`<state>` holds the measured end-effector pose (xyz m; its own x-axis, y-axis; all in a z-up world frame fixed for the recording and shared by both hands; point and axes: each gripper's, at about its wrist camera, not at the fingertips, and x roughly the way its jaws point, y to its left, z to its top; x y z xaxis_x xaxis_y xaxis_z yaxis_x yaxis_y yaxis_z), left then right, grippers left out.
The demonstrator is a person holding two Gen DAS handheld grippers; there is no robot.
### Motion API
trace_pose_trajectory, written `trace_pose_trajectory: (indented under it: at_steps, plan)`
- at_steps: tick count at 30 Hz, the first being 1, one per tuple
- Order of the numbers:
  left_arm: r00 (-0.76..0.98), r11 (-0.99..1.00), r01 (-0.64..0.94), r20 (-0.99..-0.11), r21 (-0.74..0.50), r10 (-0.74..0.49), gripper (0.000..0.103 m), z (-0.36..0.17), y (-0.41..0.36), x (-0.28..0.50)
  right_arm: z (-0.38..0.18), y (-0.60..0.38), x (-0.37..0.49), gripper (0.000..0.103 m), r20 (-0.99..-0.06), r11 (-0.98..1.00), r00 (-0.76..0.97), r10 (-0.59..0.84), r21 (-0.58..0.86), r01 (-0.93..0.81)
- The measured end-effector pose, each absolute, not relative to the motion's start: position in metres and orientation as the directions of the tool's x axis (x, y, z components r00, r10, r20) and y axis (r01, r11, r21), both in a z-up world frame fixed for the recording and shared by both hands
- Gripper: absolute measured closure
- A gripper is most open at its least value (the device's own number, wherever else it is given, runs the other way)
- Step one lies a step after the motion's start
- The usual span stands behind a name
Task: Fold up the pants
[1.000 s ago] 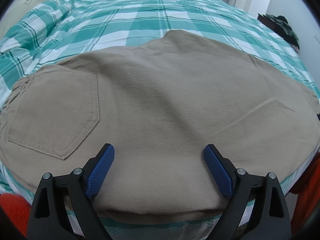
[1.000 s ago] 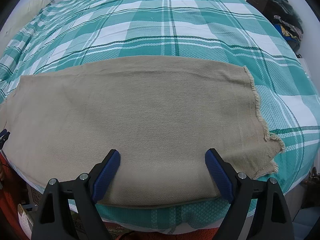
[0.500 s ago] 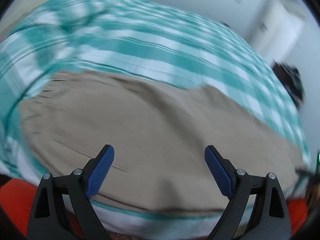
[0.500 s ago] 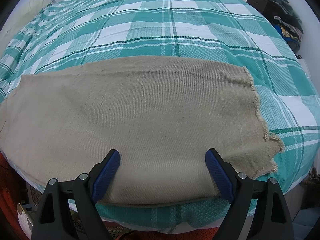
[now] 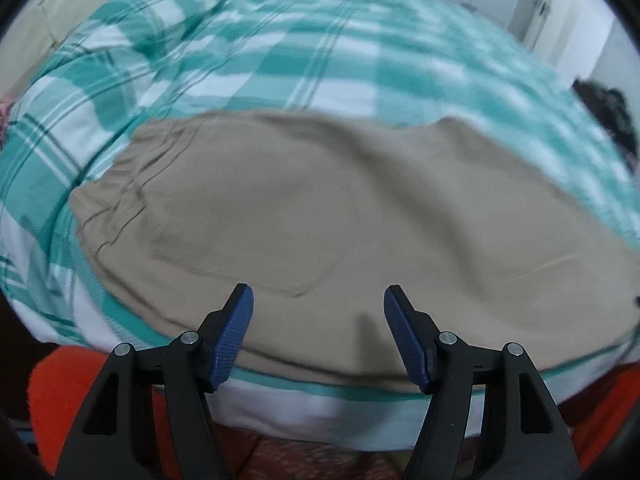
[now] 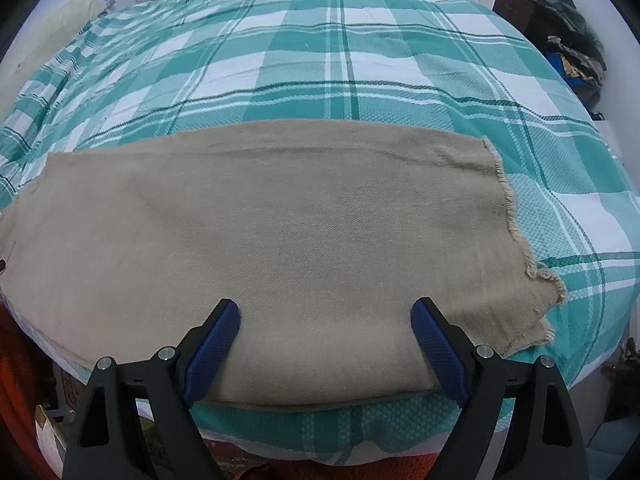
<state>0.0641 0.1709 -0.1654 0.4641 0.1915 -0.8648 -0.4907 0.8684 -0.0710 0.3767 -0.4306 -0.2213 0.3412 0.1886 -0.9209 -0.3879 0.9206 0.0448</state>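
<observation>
**One pair of pants, flat on bed**

Beige pants (image 5: 360,208) lie spread on the teal plaid bedspread (image 6: 320,60), ahead of both sets of fingers. Left gripper (image 5: 318,336): jaws apart, empty, back pocket (image 5: 248,236) just ahead. Right gripper (image 6: 326,344): jaws apart, empty, frayed hem (image 6: 520,240) to their right. Clothes pile (image 6: 572,40) beyond

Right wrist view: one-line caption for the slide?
Open right tongs poised over the near edge of tan pants, laid flat on a teal plaid bedspread, frayed hem at right.
</observation>
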Motion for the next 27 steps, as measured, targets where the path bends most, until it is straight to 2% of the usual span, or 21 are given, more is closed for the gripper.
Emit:
trace_pose_trajectory:
  at_steps: [4,8,11,16,18,20,23,27]
  plan:
    - [0.55,0.907,-0.389,-0.83,-0.16,0.089,0.026,-0.138,0.136,0.092,-0.202,-0.448,0.371,0.016,-0.871,0.919,0.399,0.286,0.131,-0.372]
    - [0.575,0.96,-0.208,-0.817,-0.185,-0.033,0.025,-0.125,0.07,0.144,-0.171,-0.493,0.361,0.016,-0.757,0.907,0.502,0.418,0.322,-0.27]
    - [0.573,0.976,-0.075,-0.81,-0.204,-0.125,0.025,-0.129,0.012,0.183,-0.162,-0.532,0.354,0.016,-0.698,0.864,0.532,0.48,0.482,-0.148]
    - [0.496,0.966,0.115,-0.829,-0.234,-0.259,0.025,-0.156,-0.084,0.213,-0.167,-0.563,0.348,0.016,-0.675,0.777,0.489,0.553,0.629,-0.011]
    - [0.441,0.966,0.158,-0.86,-0.206,-0.256,0.025,-0.173,-0.111,0.217,-0.174,-0.572,0.345,0.016,-0.643,0.713,0.478,0.598,0.699,0.048]
    - [0.386,0.977,0.16,-0.902,-0.143,-0.195,0.025,-0.195,-0.127,0.219,-0.184,-0.578,0.342,0.018,-0.608,0.647,0.476,0.636,0.755,0.1]
    - [0.401,0.982,0.125,-0.897,-0.145,-0.183,0.024,-0.199,-0.128,0.219,-0.198,-0.583,0.345,0.023,-0.566,0.57,0.471,0.677,0.807,0.15]
    - [0.399,0.98,0.119,-0.897,-0.157,-0.192,0.023,-0.192,-0.128,0.218,-0.209,-0.583,0.352,0.024,-0.546,0.53,0.478,0.688,0.828,0.183]
